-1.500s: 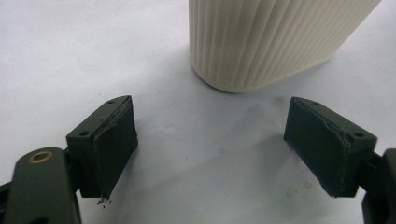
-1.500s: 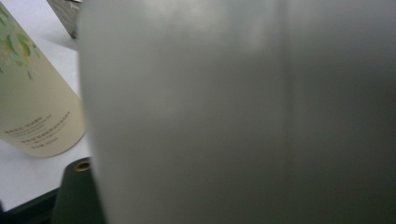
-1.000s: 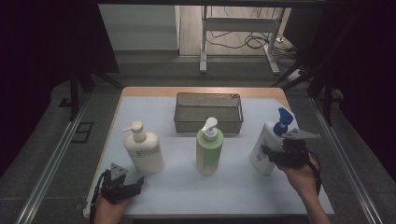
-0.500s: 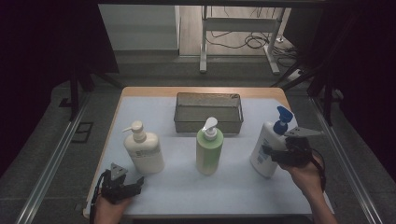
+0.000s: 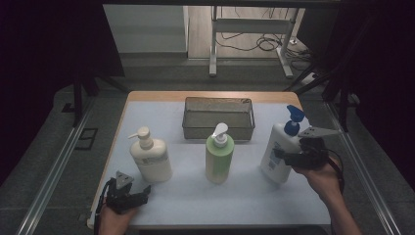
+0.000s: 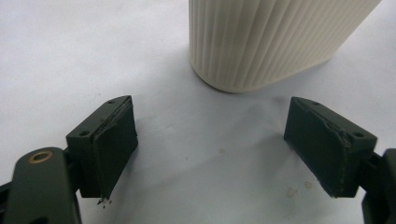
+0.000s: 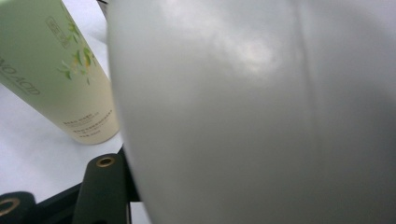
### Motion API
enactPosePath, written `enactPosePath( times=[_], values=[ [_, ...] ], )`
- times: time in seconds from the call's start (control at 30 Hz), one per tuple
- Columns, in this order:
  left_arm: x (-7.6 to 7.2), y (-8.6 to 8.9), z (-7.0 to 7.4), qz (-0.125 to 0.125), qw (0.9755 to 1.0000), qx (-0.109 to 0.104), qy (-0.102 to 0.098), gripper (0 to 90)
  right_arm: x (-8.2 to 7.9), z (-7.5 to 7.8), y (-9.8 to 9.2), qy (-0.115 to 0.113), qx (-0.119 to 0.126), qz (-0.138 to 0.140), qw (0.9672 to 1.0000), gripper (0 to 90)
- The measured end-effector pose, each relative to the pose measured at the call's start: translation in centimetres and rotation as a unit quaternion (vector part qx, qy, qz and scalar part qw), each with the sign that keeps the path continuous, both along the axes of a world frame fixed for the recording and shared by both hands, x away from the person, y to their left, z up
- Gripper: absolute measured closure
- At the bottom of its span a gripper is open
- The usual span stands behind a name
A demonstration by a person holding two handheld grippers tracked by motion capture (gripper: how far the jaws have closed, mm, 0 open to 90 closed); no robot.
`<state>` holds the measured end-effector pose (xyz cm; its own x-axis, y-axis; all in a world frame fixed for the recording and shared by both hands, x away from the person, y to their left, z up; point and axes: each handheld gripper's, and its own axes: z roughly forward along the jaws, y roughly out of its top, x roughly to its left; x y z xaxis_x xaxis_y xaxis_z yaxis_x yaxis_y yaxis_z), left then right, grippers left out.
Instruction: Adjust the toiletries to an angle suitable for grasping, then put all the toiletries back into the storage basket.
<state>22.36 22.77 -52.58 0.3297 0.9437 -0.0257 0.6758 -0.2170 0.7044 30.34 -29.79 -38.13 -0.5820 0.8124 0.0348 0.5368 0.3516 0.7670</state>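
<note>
A white bottle with a blue pump [image 5: 278,152] stands at the right of the table, leaning slightly. My right gripper [image 5: 283,157] is shut on its lower body from the right. In the right gripper view the white bottle [image 7: 261,112] looms very close, hiding all but one black finger [image 7: 105,186]. A green pump bottle [image 5: 219,157] stands mid-table and shows again as the green bottle [image 7: 56,70]. At the left stands a cream pump bottle [image 5: 150,159]. My left gripper [image 5: 139,192] rests open just in front of it. The open left gripper [image 6: 210,149] faces the ribbed cream bottle [image 6: 271,42].
A dark wire basket [image 5: 219,117] sits at the back middle of the white table mat [image 5: 244,200]. Metal rails run along both sides of the table. Dark floor and a stand with cables lie beyond the far edge.
</note>
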Motion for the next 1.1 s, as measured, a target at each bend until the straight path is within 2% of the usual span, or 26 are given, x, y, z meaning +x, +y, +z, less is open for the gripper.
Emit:
enactPosePath(
  times=[0.4,1.1],
  values=[
    [0.0,0.1,0.0,-0.003,1.0,0.003,0.0,16.7,0.7,1.6,0.8,-0.007,0.011,0.017,0.9998,39.5],
    [0.0,0.0,0.0,-0.003,1.0,0.001,0.0,16.4,2.5,3.9,3.2,-0.016,0.006,0.039,0.9991,39.8]
  ],
)
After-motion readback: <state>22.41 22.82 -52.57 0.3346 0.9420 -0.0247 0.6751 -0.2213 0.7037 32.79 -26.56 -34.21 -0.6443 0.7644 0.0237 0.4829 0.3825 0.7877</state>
